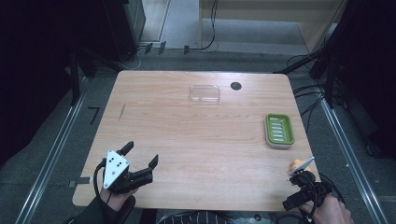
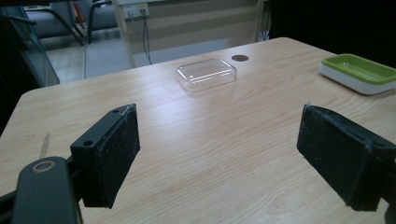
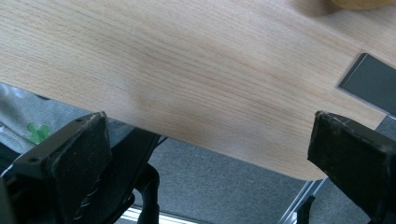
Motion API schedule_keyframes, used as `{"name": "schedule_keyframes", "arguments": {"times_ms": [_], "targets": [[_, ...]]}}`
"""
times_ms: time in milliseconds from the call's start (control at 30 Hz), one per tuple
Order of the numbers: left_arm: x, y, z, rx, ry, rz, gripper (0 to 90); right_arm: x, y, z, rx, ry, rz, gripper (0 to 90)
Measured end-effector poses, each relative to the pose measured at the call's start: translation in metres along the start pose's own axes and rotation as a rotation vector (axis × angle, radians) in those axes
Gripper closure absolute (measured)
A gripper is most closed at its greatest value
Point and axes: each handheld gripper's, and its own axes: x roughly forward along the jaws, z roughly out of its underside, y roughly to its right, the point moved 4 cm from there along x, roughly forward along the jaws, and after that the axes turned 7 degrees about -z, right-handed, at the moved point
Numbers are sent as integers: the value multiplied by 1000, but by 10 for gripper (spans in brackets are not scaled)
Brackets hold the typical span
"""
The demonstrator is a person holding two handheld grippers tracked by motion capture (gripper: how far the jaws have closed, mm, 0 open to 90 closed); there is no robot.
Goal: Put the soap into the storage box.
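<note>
While the small orange object [image 1: 296, 164] lies at the near right edge of the counter [image 1: 196, 140], the right claw [image 1: 303, 173] hangs just beside it over that corner, partly off the edge. What the orange thing is cannot be told; in the right gripper view only a sliver of it [image 3: 359, 3] shows at the top, with a dark flat patch [image 3: 371, 84] on the wood near it. The right claw's black pads [image 3: 79, 163] stand wide apart, and nothing lies between them but bare wood, the counter's edge and the grey floor below.

Farther up the right side sits a green soap dish [image 1: 279, 130] on a white base, well apart from the orange object. Toward the far edge, near the middle, rests a clear plastic lid [image 1: 204, 93], with a small dark round spot [image 1: 236, 86] just beside it.

At the near left, the left claw [image 1: 140, 155] hovers over the wood with its jaws spread wide and empty, pointing toward the clear lid.
</note>
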Motion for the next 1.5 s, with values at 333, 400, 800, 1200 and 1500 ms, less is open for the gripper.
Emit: {"name": "schedule_keyframes", "arguments": {"times_ms": [333, 400, 800, 1200, 1500], "targets": [[-1, 0, 0, -4, -1, -7, 137, -1, 1, -4, 0, 15, 10, 0], [-1, 1, 0, 11, 0, -1, 137, -1, 2, -5, 5, 21, 9, 0], [-1, 0, 0, 6, -1, -2, 137, -8, 6, -22, 22, 67, 2, 0], [0, 1, 0, 5, -2, -2, 137, -10, 23, -33, 47, 94, -22, 0], [0, 0, 0, 6, -3, -2, 137, -10, 38, -42, 60, 111, -35, 0]]}}
